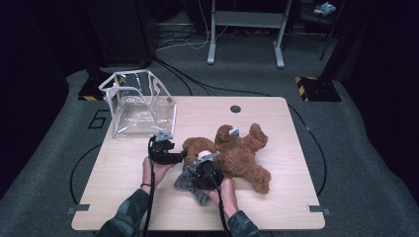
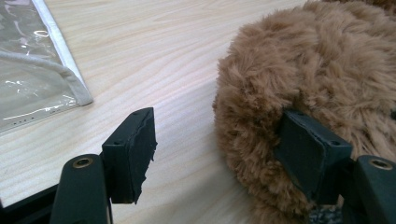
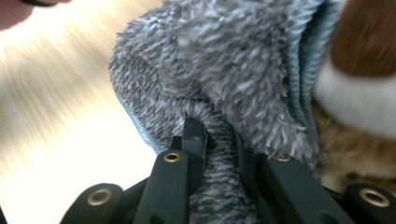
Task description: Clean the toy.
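My right hand-held gripper (image 3: 219,135) is clamped nearly closed on a fold of grey fluffy cloth (image 3: 233,70), which lies bunched on the desk (image 1: 276,197) at the near edge, touching the head of a brown teddy bear (image 1: 237,153) lying in the middle. My left hand-held gripper (image 2: 224,149) stands open, one pad on bare wood and the other pressed against the bear's fur. A clear bag (image 1: 138,103) stands at the desk's far left corner.

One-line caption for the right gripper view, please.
Right gripper pinches a fold of fluffy grey cloth over the light wooden table, beside the brown plush teddy bear.
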`<state>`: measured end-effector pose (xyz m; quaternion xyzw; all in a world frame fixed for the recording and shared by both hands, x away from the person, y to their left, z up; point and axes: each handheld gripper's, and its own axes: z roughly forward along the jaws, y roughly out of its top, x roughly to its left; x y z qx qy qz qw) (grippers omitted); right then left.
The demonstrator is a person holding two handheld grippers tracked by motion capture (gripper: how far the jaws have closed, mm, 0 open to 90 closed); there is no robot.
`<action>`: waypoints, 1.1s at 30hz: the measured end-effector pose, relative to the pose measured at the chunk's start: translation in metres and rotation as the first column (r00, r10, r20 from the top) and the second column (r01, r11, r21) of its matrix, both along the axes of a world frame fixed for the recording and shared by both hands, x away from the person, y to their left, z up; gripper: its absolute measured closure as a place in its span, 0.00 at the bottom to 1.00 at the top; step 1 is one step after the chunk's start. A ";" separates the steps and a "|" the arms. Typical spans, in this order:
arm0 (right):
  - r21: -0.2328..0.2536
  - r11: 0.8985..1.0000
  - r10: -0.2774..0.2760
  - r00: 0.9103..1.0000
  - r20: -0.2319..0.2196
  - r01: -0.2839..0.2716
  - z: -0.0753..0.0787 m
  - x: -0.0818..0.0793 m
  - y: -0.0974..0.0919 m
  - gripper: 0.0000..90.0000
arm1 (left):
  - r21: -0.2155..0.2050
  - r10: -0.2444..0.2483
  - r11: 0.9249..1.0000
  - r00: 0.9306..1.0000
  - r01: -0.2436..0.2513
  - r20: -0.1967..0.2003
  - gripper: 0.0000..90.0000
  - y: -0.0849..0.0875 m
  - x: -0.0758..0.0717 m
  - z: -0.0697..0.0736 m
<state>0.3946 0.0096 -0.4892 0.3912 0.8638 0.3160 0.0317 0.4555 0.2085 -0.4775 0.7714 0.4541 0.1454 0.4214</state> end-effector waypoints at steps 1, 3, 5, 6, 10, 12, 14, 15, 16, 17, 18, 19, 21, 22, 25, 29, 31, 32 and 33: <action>0.009 1.000 0.005 1.000 -0.005 -0.005 0.001 -0.001 -0.002 0.87 | 0.008 -0.002 1.000 1.000 0.002 -0.002 0.33 0.001 0.000 0.000; 0.023 1.000 0.005 1.000 0.008 -0.006 0.011 -0.003 -0.005 0.87 | 0.009 0.003 1.000 1.000 -0.003 -0.001 0.33 0.001 0.000 0.000; 0.029 0.999 0.013 0.999 0.044 -0.014 0.027 -0.007 -0.008 0.86 | 0.005 0.007 1.000 1.000 -0.007 -0.008 0.33 0.003 0.002 -0.002; 0.040 0.999 0.020 0.997 0.074 -0.023 0.039 -0.008 -0.011 0.86 | -0.001 0.007 1.000 1.000 -0.007 -0.017 0.33 0.003 0.002 -0.002; 0.055 0.998 0.010 0.986 0.169 -0.019 0.079 -0.007 -0.018 0.86 | -0.012 0.008 1.000 0.999 -0.008 -0.036 0.32 0.005 0.003 -0.006; 0.041 0.999 -0.020 0.976 0.219 0.011 0.098 -0.002 -0.020 0.86 | -0.013 0.008 1.000 0.999 -0.008 -0.041 0.32 0.005 0.003 -0.006; 0.027 0.999 -0.050 0.962 0.269 0.044 0.113 0.010 -0.021 0.86 | -0.010 0.008 1.000 0.999 -0.009 -0.040 0.32 0.003 0.003 -0.006; 0.026 0.998 -0.069 0.956 0.285 0.065 0.119 0.020 -0.022 0.85 | -0.010 0.009 1.000 0.999 -0.009 -0.040 0.32 0.003 0.003 -0.006; 0.029 0.996 -0.090 0.953 0.288 0.085 0.123 0.027 -0.021 0.85 | -0.011 0.010 1.000 0.999 -0.011 -0.039 0.32 0.003 0.003 -0.007; 0.016 0.995 -0.098 0.951 0.292 0.097 0.124 0.034 -0.021 0.85 | -0.005 0.005 1.000 0.999 -0.005 -0.039 0.32 0.003 0.003 -0.007; -0.006 0.993 -0.108 0.949 0.296 0.115 0.124 0.044 -0.020 0.85 | -0.007 0.004 1.000 0.999 -0.004 -0.039 0.32 0.003 0.003 -0.007; -0.008 0.992 -0.120 0.950 0.288 0.127 0.122 0.050 -0.019 0.85 | -0.013 0.010 1.000 0.999 -0.010 -0.046 0.32 0.002 0.003 -0.007; -0.031 0.987 -0.142 0.958 0.250 0.155 0.114 0.062 -0.015 0.85 | 0.001 -0.002 1.000 0.999 0.002 -0.042 0.32 0.003 0.003 -0.006; -0.041 0.987 -0.143 0.965 0.220 0.155 0.108 0.067 -0.013 0.85 | 0.002 -0.002 1.000 0.999 0.003 -0.041 0.32 0.003 0.003 -0.006; -0.059 0.991 -0.106 0.973 0.204 0.121 0.100 0.066 -0.008 0.86 | 0.003 -0.004 1.000 0.999 0.005 -0.040 0.32 0.003 0.003 -0.006; -0.078 0.993 -0.074 0.976 0.207 0.092 0.095 0.051 -0.003 0.86 | 0.002 -0.002 1.000 0.999 0.002 -0.043 0.32 0.003 0.003 -0.006; -0.069 0.994 -0.067 0.976 0.209 0.083 0.094 0.044 -0.005 0.86 | 0.000 -0.002 1.000 0.999 0.002 -0.047 0.32 0.003 0.003 -0.006; -0.062 0.995 -0.067 0.976 0.208 0.081 0.093 0.041 -0.006 0.86 | -0.008 0.005 1.000 0.999 -0.005 -0.043 0.32 0.002 0.003 -0.007; -0.050 0.996 -0.061 0.975 0.212 0.073 0.093 0.038 -0.008 0.86 | -0.006 0.002 1.000 0.999 -0.003 -0.047 0.32 0.003 0.003 -0.006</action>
